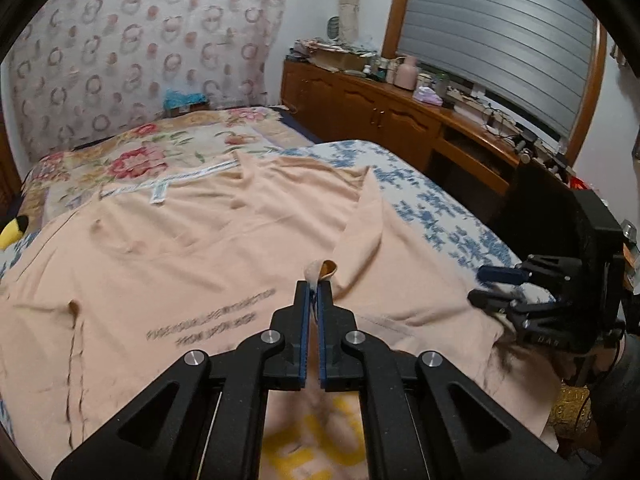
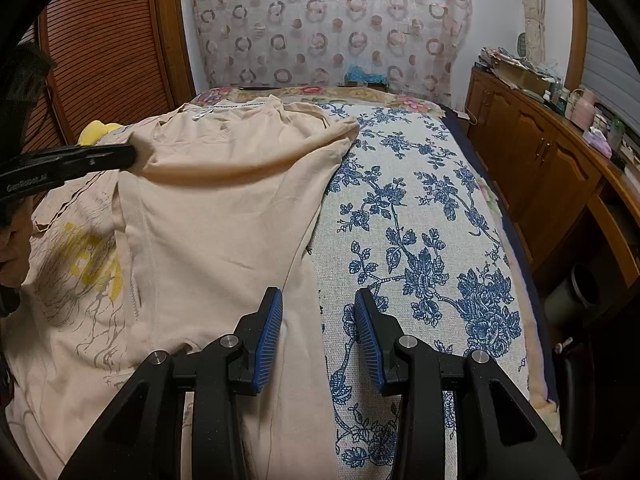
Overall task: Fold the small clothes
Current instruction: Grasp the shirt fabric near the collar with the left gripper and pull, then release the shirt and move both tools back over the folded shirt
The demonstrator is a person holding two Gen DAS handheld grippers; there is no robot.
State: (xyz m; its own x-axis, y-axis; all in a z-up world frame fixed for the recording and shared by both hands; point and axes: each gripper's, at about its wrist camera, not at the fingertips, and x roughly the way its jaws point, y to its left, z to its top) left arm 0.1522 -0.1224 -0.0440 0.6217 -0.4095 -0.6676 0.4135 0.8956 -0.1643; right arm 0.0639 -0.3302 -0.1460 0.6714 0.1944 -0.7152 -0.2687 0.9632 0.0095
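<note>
A peach T-shirt (image 1: 192, 240) with grey print and a yellow graphic lies spread on the bed; it also shows in the right wrist view (image 2: 224, 216). My left gripper (image 1: 315, 286) is shut on a fold of the T-shirt's fabric and holds it lifted. In the right wrist view the left gripper (image 2: 132, 156) pinches the raised edge at the left. My right gripper (image 2: 318, 300) is open and empty, low over the shirt's right edge where it meets the bedspread. It shows in the left wrist view (image 1: 478, 284) at the right.
The bed has a blue floral cover (image 2: 420, 220) and a pink floral blanket (image 1: 132, 152) at the far end. A wooden cabinet (image 1: 360, 108) with clutter runs along the right. A yellow plush (image 1: 14, 230) lies at the left edge.
</note>
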